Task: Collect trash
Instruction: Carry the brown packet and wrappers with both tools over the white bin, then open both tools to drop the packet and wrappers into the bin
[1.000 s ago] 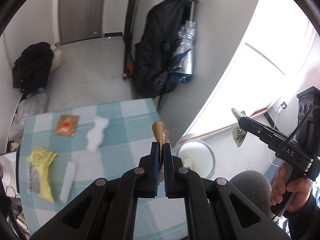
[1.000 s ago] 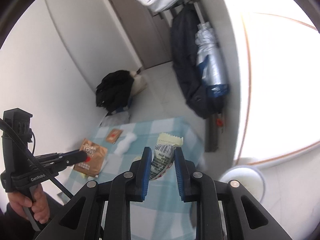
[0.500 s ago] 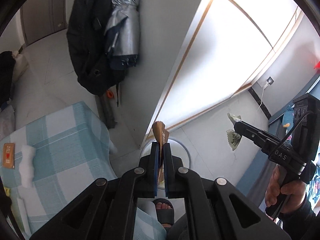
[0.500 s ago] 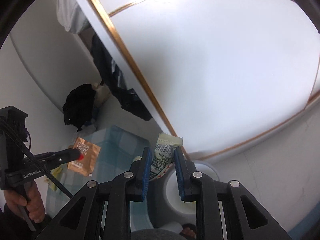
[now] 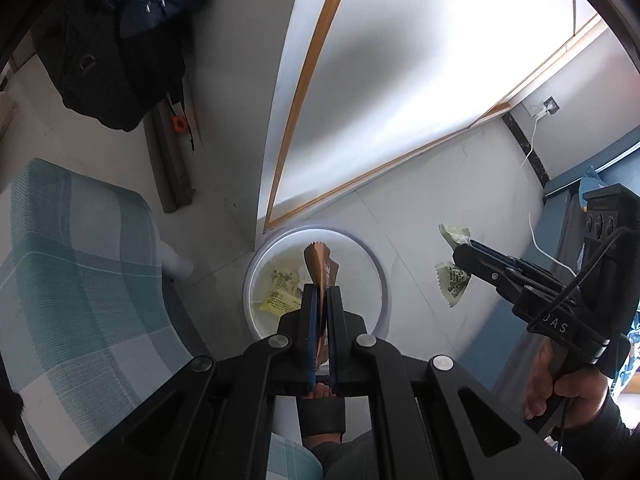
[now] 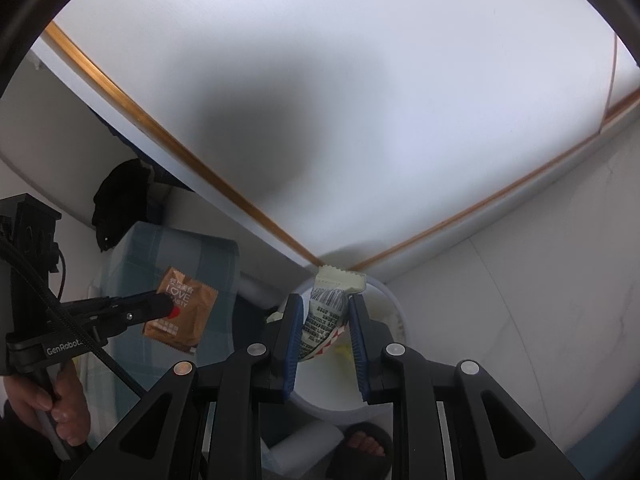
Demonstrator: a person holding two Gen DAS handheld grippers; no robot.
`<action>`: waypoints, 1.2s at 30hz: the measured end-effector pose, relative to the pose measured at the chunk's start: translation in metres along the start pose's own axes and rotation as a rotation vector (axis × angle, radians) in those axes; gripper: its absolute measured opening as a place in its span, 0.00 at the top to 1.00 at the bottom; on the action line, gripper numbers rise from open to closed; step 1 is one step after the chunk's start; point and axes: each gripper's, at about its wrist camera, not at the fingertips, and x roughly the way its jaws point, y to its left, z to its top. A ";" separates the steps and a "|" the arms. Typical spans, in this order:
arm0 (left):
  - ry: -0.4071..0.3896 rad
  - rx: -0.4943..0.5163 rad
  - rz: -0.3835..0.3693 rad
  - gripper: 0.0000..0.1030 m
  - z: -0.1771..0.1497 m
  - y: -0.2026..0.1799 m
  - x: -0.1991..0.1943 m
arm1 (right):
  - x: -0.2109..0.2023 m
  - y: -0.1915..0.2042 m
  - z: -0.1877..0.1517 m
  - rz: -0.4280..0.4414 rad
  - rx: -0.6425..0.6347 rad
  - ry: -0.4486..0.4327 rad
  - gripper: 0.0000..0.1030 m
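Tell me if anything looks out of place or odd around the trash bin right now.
Nothing stands out. The left gripper holds a brown packet over the white bin, and the right gripper holds a pale printed wrapper near it. A yellow wrapper already lies inside.

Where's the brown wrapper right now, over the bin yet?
The brown wrapper is pinched in the left gripper, low and central in the left wrist view, over the open white bin on the floor beside the checked table.

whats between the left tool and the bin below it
Only the brown wrapper it grips, hanging over the white bin in the left wrist view.
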 end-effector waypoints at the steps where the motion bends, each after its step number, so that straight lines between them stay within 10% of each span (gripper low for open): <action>1: 0.019 0.000 0.001 0.99 0.000 0.001 0.008 | 0.006 -0.004 -0.002 0.006 0.003 0.007 0.78; 23: 0.202 -0.015 0.009 0.99 0.018 -0.007 0.072 | 0.113 -0.021 -0.024 0.020 0.078 0.206 0.76; 36: 0.245 -0.032 0.045 0.63 0.016 -0.006 0.076 | 0.101 -0.029 -0.031 -0.009 0.110 0.170 0.73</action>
